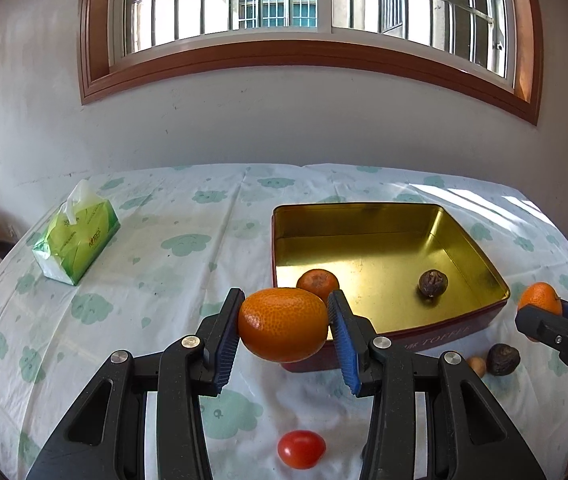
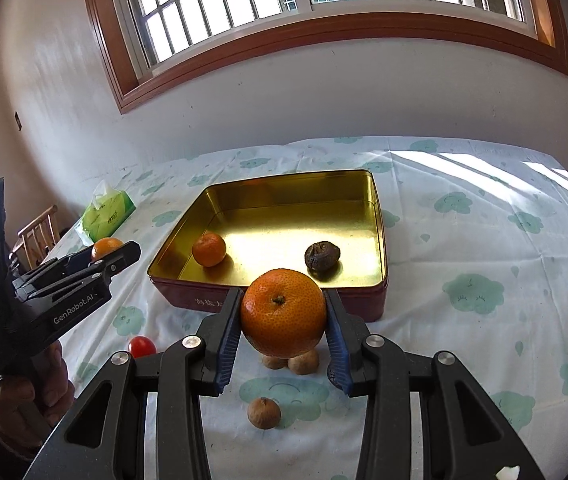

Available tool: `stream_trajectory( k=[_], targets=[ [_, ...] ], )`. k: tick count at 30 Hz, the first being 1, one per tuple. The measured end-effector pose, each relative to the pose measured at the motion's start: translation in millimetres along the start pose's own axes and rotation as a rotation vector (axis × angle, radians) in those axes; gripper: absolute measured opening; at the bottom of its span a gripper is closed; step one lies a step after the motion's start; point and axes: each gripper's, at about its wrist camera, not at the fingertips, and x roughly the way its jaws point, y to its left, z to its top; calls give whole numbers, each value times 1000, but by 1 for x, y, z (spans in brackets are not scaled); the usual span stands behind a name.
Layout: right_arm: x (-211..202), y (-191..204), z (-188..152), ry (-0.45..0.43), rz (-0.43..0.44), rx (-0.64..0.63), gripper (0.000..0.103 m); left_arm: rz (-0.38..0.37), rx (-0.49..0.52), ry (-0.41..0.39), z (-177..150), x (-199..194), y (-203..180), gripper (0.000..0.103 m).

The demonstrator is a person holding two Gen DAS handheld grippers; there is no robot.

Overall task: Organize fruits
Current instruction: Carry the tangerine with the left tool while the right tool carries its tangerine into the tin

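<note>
My left gripper (image 1: 284, 330) is shut on a large orange (image 1: 283, 325), held above the table just in front of the gold tin's (image 1: 484, 312) near left corner. My right gripper (image 2: 283, 320) is shut on another orange (image 2: 283, 312), held in front of the tin (image 2: 364, 300). Inside the tin lie a small mandarin (image 2: 209, 249) and a dark wrinkled fruit (image 2: 321, 255). On the cloth lie a red tomato (image 1: 301, 449), a dark fruit (image 1: 503, 359) and small brown fruits (image 2: 264, 413).
A green tissue pack (image 1: 78, 236) lies at the table's far left. A wooden chair (image 2: 38, 236) stands beyond the left edge. The wall and window are behind the table. The tablecloth (image 1: 188, 280) has green cloud prints.
</note>
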Motion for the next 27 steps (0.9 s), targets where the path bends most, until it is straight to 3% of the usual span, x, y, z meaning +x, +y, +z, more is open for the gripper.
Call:
stream_trajectory(
  k=[13, 27],
  targets=[
    [36, -7, 16, 25, 8, 1, 37, -7, 12, -17, 30, 24, -10, 44],
    [74, -4, 28, 65, 27, -25, 37, -21, 20, 10, 33, 55, -15, 44]
  ],
)
